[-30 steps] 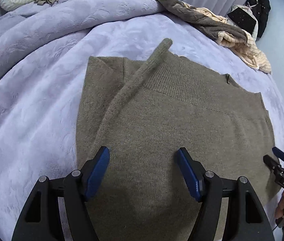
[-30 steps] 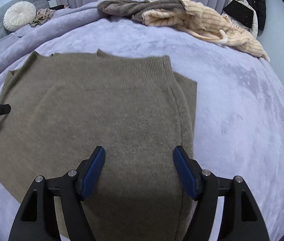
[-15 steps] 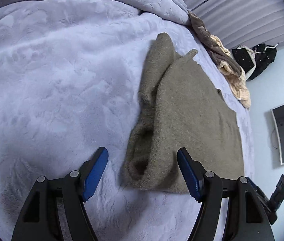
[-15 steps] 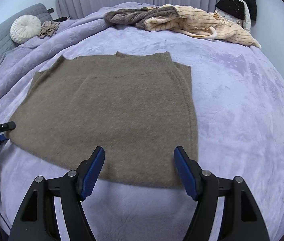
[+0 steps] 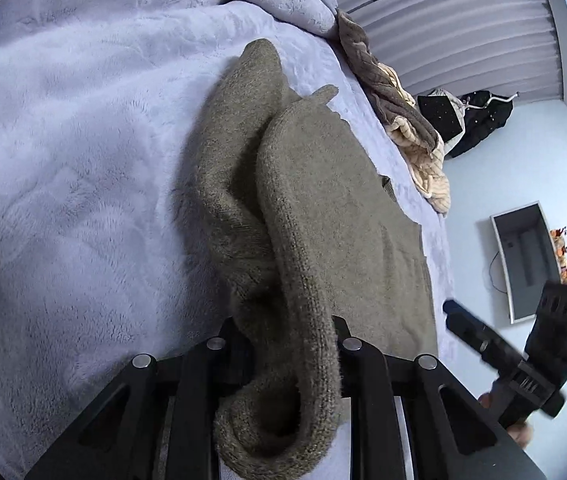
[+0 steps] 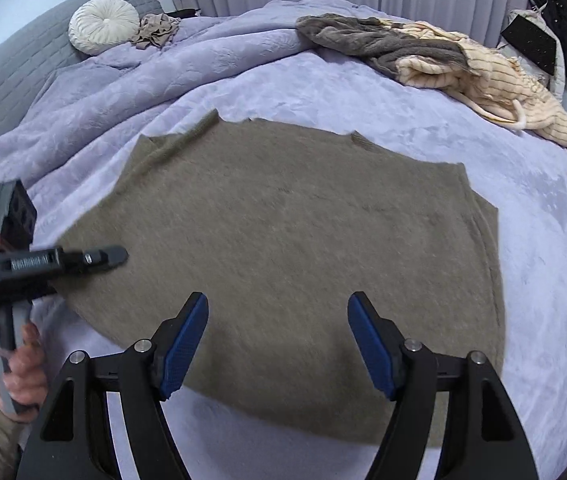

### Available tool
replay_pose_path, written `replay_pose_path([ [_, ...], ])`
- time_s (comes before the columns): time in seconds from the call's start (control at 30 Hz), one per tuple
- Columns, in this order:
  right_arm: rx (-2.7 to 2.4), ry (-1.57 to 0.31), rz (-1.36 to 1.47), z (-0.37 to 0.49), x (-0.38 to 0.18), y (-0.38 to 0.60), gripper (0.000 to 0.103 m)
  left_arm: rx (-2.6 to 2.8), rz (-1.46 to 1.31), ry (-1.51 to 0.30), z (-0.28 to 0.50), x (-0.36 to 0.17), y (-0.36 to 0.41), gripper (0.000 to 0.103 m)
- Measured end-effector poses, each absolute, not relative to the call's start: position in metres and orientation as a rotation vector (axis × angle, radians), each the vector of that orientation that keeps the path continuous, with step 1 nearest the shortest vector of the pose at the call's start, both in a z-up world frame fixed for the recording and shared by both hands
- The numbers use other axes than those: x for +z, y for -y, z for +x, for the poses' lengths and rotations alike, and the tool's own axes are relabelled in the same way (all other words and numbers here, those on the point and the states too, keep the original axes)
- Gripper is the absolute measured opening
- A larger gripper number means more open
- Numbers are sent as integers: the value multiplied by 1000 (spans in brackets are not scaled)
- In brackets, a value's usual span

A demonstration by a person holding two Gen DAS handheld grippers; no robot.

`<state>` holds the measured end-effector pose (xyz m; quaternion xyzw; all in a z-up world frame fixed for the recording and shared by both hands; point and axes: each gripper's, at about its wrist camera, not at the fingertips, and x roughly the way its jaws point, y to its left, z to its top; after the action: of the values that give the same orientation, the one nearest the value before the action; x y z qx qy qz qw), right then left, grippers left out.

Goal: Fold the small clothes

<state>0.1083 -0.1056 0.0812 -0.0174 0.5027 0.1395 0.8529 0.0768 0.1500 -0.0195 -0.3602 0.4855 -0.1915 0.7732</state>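
Two grippers work one olive-brown sweater [image 6: 291,248] spread on a lavender bed cover [image 6: 543,240]. At lower centre of the left wrist view, the left gripper [image 5: 283,344] is clamped on the garment's near corner, knit bunching between its fingers. The right gripper [image 6: 277,344] (fingers spread wide, holding nothing) hovers over the hem, which runs crosswise directly ahead, making it the nearer tool for the opposite corner.

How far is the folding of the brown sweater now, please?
Done: the brown sweater lies flat on the bed, one sleeve folded along its right edge. In hand: the left claw is shut on the sweater's bunched left edge. The right claw hovers open over the near hem. Left: the folds across the body; the other clothes behind look unfolded.
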Motion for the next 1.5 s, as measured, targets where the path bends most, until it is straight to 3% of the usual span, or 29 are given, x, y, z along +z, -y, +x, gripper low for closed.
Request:
replay_pose_path([
  [0.27,388,-1250,73,232,52,4,81,-334,-609,-993,71,-7,-133,23],
  [0.5,366,-1362,159,277,21,-51,81,-292,-498,-966,71,-1,-118,23],
  [0.77,279,-1399,-156,272,5,-112,87,-286,-493,-958,56,-2,-118,23],
  [0.8,254,-1408,-230,270,-1,-119,76,-283,-494,-963,55,-1,-118,23],
  [0.83,228,-1397,-313,267,-6,-125,56,-278,-497,-969,55,0,-118,23],
  [0.93,256,-1385,-256,267,6,-114,27,-270,-497,-983,55,7,-117,23],
  [1.03,309,-1372,-200,266,21,-99,20,-251,-445,-981,54,21,-107,23],
  [1.5,449,-1322,-133,253,86,-64,19,-222,-289,-947,35,75,-71,23],
])
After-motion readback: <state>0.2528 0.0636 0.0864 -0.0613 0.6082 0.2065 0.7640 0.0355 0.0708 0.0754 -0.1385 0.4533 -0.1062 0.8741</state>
